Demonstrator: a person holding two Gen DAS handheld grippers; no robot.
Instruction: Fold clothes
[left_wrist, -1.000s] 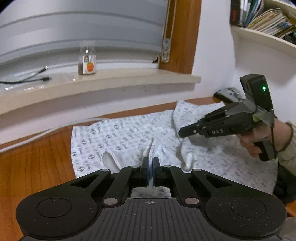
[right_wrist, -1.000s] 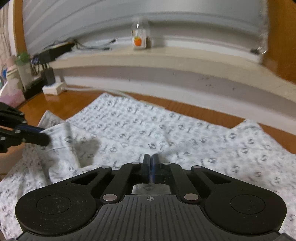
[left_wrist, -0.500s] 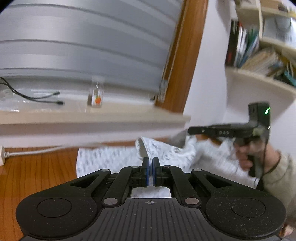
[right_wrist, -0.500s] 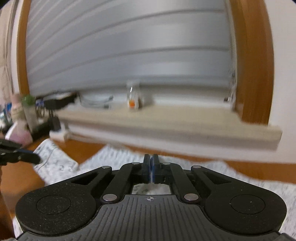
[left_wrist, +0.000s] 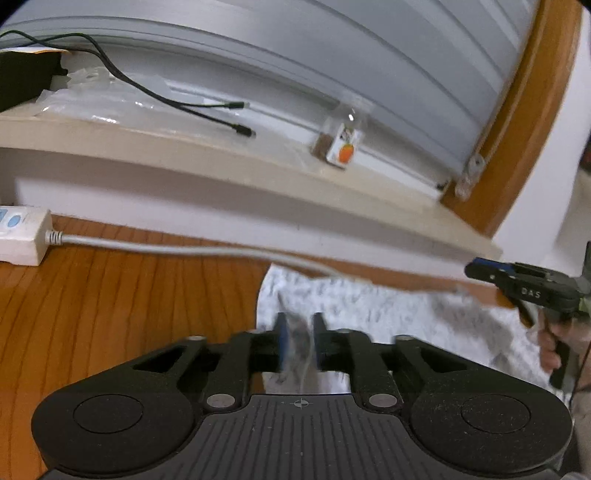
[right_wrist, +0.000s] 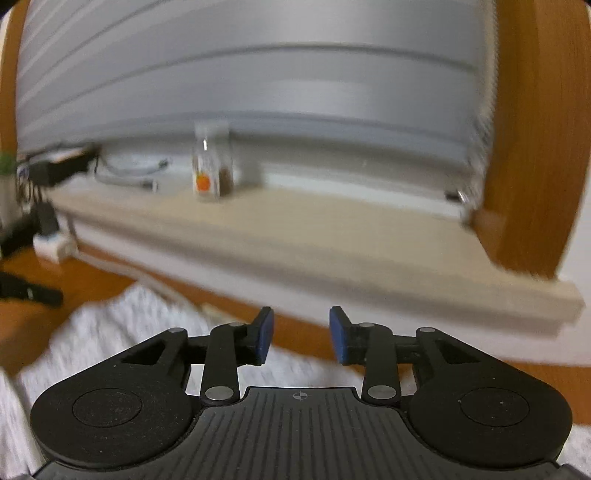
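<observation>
holding steady at this moment: left gripper (left_wrist: 298, 341) pads stand slightly parted, with a thin blurred strip of the patterned garment (left_wrist: 388, 314) between them. it looks loosely caught rather than pinched, but motion blur stops me settling it. right gripper (right_wrist: 301, 334) is plainly released, its blue pads wide apart with nothing between them.

the garment, white with a small dark print, lies on the wooden table (left_wrist: 129, 295) directly below and ahead of both grippers. seen from the left one, cloth spreads forward and to the right, toward the right gripper (left_wrist: 524, 286), which hovers above the far right edge. from the right one, cloth fills the space beneath the jaws and runs off to the left, with bare wood just ahead.

beyond the cloth: a window sill (right_wrist: 332, 236) carrying a small jar (right_wrist: 212, 171), and a grey cable (left_wrist: 184, 251) from a power strip (left_wrist: 22, 236), running along the table close to the garment's far edge.

risks, as judgement —
- a half-open left grip may let the fabric slide out, so the fold lands crooked.
- the cable is close enough for a sweeping edge to snag it.
- whether a fold is being laid or taken up, these views do not settle.
</observation>
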